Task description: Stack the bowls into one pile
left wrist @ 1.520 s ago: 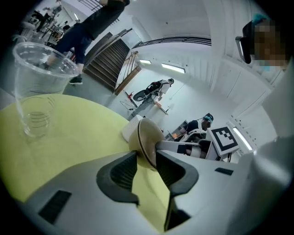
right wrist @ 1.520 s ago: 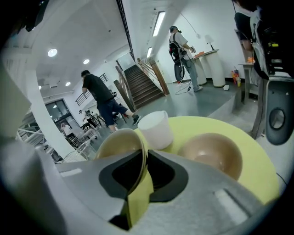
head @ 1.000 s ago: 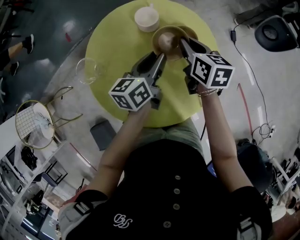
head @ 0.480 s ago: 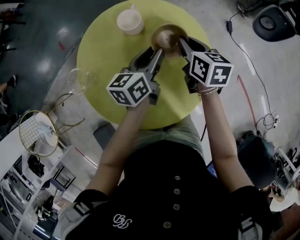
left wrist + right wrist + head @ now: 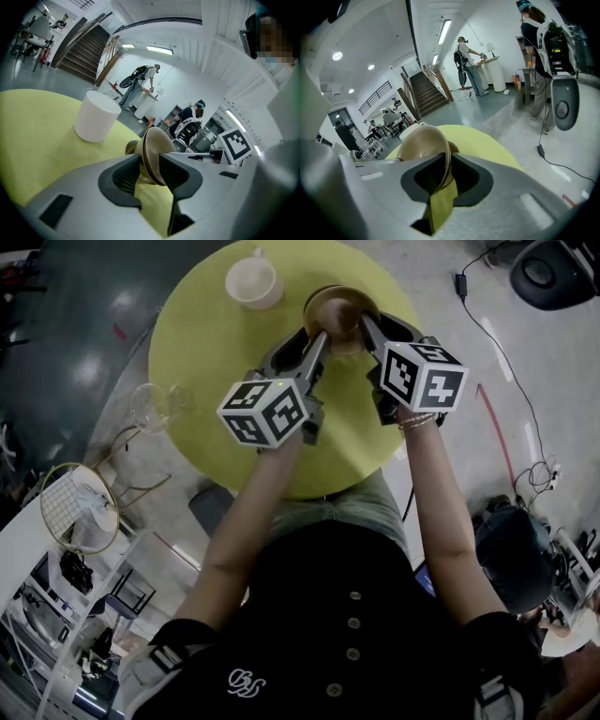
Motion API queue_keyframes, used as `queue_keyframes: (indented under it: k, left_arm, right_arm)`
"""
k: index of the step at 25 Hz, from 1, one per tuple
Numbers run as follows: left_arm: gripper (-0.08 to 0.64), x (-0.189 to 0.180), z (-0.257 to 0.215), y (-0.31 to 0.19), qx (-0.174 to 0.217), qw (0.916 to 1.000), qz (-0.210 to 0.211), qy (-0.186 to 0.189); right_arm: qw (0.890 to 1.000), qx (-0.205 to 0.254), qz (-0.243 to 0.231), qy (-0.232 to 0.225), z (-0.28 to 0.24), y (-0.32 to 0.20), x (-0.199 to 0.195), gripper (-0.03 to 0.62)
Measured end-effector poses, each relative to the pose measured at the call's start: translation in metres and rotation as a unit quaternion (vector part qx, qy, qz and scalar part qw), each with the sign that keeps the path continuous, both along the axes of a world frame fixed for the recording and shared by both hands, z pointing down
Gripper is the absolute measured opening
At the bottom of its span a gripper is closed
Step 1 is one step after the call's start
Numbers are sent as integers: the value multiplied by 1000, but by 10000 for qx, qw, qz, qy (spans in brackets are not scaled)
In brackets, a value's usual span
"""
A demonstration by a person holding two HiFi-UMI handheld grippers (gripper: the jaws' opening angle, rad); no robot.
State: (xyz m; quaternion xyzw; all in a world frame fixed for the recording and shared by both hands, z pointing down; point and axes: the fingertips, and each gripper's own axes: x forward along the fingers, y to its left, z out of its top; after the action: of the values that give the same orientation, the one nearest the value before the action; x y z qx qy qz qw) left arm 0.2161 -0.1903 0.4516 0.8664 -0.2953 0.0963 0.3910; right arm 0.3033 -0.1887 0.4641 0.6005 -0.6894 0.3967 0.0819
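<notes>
Both grippers hold a brown bowl [image 5: 336, 313] by its rim over the far side of the round yellow table [image 5: 216, 352]. My left gripper [image 5: 322, 337] is shut on the near-left rim, which stands edge-on between its jaws [image 5: 150, 164]. From the right, my right gripper [image 5: 364, 324] is shut on the opposite rim [image 5: 447, 173]. The held bowl [image 5: 154, 140] tilts; just under and behind it shows part of a second brown bowl [image 5: 131, 148]. A white bowl [image 5: 251, 281] stands on the table to the left, apart from them.
Left of the table stand a clear glass piece [image 5: 155, 404] and a wire chair [image 5: 75, 507]. Cables [image 5: 511, 371] trail over the floor at right. People stand [image 5: 539, 51] at counters in the background.
Both grippers carried the brown bowl a little farther out and lower. The second brown bowl's rim, which showed beside it at right, is now almost covered.
</notes>
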Motion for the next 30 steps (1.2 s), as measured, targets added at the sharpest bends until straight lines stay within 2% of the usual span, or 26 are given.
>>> queue_keyframes:
  k: [8,16,30]
  left_arm:
    - [118,-5,5,-10,-65,9998,-172,19]
    - [118,-11,3,-19,-40,9996,-261,54]
    - [118,-21,-12,-17,86,9998,-98,158]
  right_arm:
    - [9999,-132,31,77,9,0,5,37]
    - [9999,-42,47,92,6,-9,1,55]
    - [9987,203,413,215,-10,1,5,71]
